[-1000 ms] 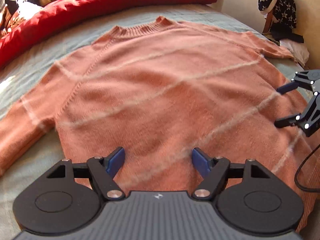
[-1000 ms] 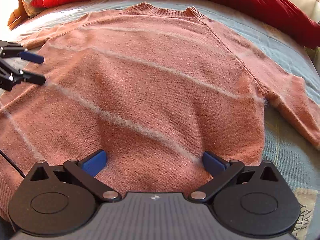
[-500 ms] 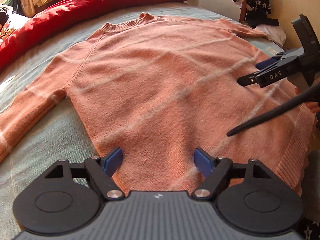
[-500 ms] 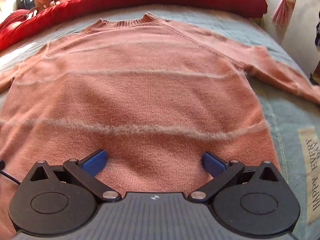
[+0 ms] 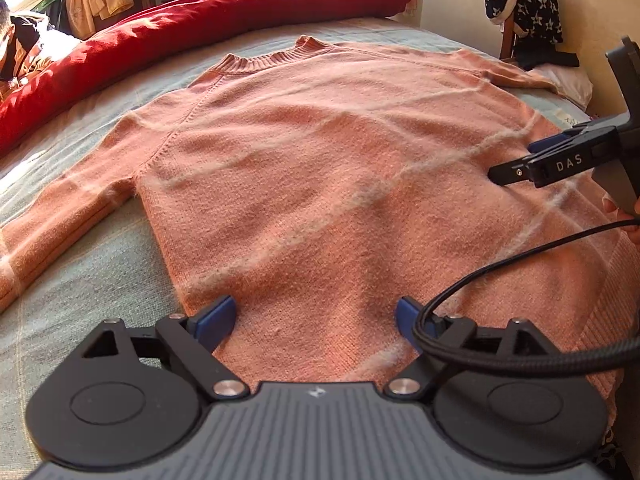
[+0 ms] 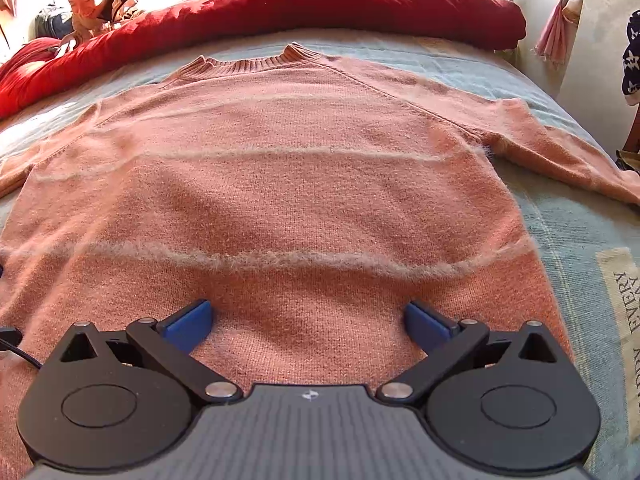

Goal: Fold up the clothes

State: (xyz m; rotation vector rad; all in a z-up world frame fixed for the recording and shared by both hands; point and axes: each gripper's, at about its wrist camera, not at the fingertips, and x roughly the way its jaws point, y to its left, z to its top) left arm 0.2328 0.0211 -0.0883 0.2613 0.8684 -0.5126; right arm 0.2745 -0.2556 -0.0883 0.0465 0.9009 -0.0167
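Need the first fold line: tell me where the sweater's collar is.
In both views the collar lies at the far end of the sweater, just before the red duvet.

**Fuzzy knit, matt plastic, woven bedding**

The sweater (image 6: 288, 200) is a soft salmon knit with a ribbed collar at 12 o'clock and fuzzy, hairy pale stripes. Under it the bedspread (image 6: 580, 240) looks like flat, woven, matt blue-grey cloth. The red duvet (image 6: 320, 4) is smooth cloth with a faint sheen. The left gripper (image 5: 314, 316) and right gripper (image 6: 308, 320) have matt black plastic arms, bright metal pivot pins, blue rubbery-looking pads and ridged grey housings. A braided black cable (image 5: 520, 268) lies at 3 o'clock.
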